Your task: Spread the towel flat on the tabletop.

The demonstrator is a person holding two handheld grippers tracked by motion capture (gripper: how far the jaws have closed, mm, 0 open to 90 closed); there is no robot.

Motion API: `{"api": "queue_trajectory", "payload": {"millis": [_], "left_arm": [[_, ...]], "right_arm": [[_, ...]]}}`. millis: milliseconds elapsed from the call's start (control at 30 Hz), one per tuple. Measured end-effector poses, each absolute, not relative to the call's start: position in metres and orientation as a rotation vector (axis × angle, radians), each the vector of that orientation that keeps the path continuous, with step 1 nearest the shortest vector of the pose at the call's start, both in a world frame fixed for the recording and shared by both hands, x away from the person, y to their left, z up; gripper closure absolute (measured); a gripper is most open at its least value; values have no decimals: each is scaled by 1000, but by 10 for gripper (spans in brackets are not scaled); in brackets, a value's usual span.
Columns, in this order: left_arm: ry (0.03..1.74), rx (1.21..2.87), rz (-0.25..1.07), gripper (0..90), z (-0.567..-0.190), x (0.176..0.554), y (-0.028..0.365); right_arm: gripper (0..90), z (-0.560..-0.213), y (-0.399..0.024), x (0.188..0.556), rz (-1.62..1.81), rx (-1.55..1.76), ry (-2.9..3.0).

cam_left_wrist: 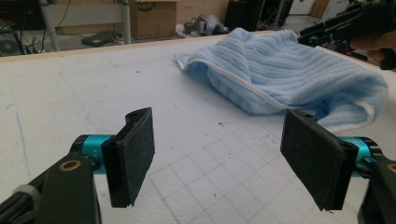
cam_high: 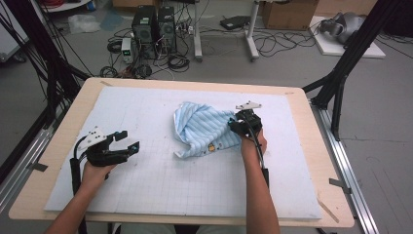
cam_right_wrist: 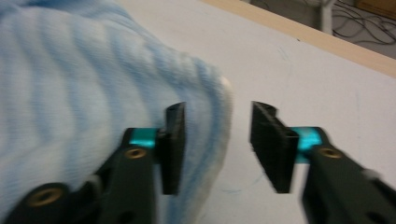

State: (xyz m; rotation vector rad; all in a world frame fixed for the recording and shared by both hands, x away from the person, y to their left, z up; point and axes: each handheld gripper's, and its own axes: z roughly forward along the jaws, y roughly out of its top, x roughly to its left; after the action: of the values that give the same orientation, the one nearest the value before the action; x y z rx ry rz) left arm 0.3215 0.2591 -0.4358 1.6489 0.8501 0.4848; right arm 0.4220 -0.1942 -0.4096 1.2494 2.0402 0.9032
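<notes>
My right hand-held gripper (cam_right_wrist: 215, 147) stands half open astride the blue towel's (cam_high: 204, 129) hem, mid-bench (cam_high: 146, 185), gripping nothing. Left hand-held gripper (cam_left_wrist: 219, 158) wide, empty. Risk: closing catches one layer only, so the bunched cloth slips free.

L gripper (cam_high: 127, 140) blk, grey plate | R gripper (cam_right_wrist: 215, 140) blk, teal fittings, brass screws, cable | arms bare
</notes>
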Motion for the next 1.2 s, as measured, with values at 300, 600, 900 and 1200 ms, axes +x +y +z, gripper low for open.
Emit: {"api": "queue_trajectory", "payload": {"millis": [300, 600, 900, 1200], "left_arm": [[779, 1680, 439, 266, -434, 319, 239], [682, 1755, 382, 294, -430, 319, 212], [591, 1856, 350, 253, -430, 318, 165], [567, 1942, 337, 351, -443, 323, 119]], "right_arm": [[273, -402, -204, 379, 1059, 1101, 2029], [214, -412, -220, 333, 1141, 1011, 2090], [199, -416, -230, 319, 1151, 996, 2114], [137, -420, -233, 319, 1177, 1026, 2135]]}}
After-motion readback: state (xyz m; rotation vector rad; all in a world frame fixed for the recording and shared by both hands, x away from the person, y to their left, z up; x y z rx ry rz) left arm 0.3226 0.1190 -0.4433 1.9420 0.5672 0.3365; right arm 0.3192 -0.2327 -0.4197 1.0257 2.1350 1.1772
